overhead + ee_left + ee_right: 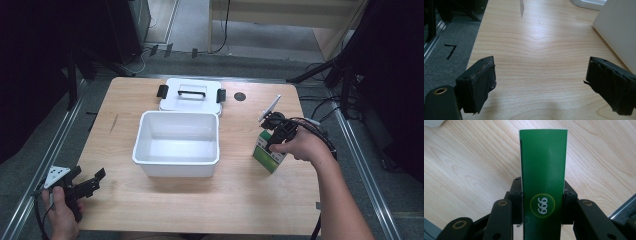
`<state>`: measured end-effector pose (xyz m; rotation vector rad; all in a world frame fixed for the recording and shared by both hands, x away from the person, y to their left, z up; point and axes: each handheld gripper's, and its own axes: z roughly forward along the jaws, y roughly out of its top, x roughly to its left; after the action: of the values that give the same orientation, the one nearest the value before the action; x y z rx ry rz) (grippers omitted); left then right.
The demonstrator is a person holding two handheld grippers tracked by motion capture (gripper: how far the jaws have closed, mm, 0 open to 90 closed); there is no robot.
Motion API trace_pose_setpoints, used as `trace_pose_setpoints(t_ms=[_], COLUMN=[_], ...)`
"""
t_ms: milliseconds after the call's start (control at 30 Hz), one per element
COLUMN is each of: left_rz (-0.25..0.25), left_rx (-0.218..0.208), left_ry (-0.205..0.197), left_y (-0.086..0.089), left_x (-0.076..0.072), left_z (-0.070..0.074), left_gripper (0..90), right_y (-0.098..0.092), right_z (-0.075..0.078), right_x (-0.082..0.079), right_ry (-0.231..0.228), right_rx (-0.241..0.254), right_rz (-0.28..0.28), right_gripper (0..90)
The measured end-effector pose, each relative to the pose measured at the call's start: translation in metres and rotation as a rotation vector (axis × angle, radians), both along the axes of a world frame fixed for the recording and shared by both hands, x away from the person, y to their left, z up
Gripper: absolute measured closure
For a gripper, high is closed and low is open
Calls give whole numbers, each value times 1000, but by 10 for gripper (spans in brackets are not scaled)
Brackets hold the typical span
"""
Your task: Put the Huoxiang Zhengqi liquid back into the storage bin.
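A green and white carton stands on the wooden table at the right. My right gripper comes down on it from above and is shut on it. In the right gripper view the green carton, marked 999, sits between the two pads, which press on both its sides. My left gripper rests at the table's near left corner, open. In the left gripper view its fingers stand wide apart over bare wood, nothing between them.
A white open bin stands at the table's middle, its side at the right of the left gripper view. Its lid with black clips and handle lies behind it. A black round mark is near the far edge.
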<state>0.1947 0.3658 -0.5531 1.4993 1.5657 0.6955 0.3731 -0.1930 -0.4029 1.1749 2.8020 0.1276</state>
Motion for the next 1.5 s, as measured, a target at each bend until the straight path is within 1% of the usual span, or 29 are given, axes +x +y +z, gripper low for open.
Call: trace_pose_setpoints(t_ms=[33, 100, 200, 233, 267, 300, 467, 500, 533, 567, 600, 633, 667, 700, 767, 900, 967, 1100, 1200, 1233, 1300, 1500], left_rz=[0, 1, 1, 0, 1, 1, 1, 1, 1, 1, 1, 1, 1, 1, 1, 2, 1, 1, 1, 0, 0, -1], left_rx=[-2, -3, -1, -2, -3, -3, -4, -4, -3, -3, -3, -3, -3, -2, -5, -6, -7, -7, -7, -7, -6, -10], left_ry=[0, 0, 1, 1, 0, 0, 0, 0, 0, 0, 0, 0, 0, 0, -2, -3, -2, -2, -3, -2, -2, -2], left_y=[0, 0, 0, 0, 0, 0, 0, 0, 0, 0, 0, 0, 0, 0, 0, 0, 0, 1, 1, 1, 1, 0], left_x=[0, 0, 0, 0, 0, 0, 0, 0, 0, 0, 0, 0, 0, 0, 0, 0, 0, 0, 0, 0, 0, 0], left_z=[0, 0, 0, 0, 0, 0, 0, 0, 0, 0, 0, 0, 0, 0, 0, 0, 0, 0, 0, 0, 0, 0], left_gripper=[99, 99, 99, 99, 99, 99, 99, 99, 99, 99, 99, 99, 99, 99, 99, 99, 99, 99, 99, 99, 99, 99], right_y=[1, 1, 2, 2, 2, 2, 5, 6, 10, 10, 14, 16, 16, 18, 22, 30, 34, 43, 50, 53, 57, 71], right_z=[0, 0, 1, 2, 2, 4, 14, 16, 21, 21, 25, 28, 28, 30, 37, 50, 56, 70, 79, 82, 87, 100], right_x=[-1, -2, -4, -5, -5, -5, -9, -9, -11, -11, -12, -12, -12, -12, -12, -11, -10, -9, -8, -8, -7, -4], right_ry=[-5, -6, -24, -41, -41, -42, -53, -50, -48, -48, -48, -48, -48, -48, -60, -74, -84, -100, -111, -106, -101, -106], right_rx=[-8, -10, -31, -35, -35, -39, -36, -36, -31, -31, -24, -21, -21, -18, -16, -13, -17, -19, -13, -13, -15, -11], right_rz=[17, 27, 66, 88, 88, 101, 173, 180, 206, 206, 231, 244, 244, 257, 307, 343, 383, 414, 418, 413, 422, 485], right_gripper=[646, 647, 648, 648, 648, 648, 648, 648, 647, 647, 647, 647, 647, 647, 647, 647, 647, 647, 647, 647, 647, 647])
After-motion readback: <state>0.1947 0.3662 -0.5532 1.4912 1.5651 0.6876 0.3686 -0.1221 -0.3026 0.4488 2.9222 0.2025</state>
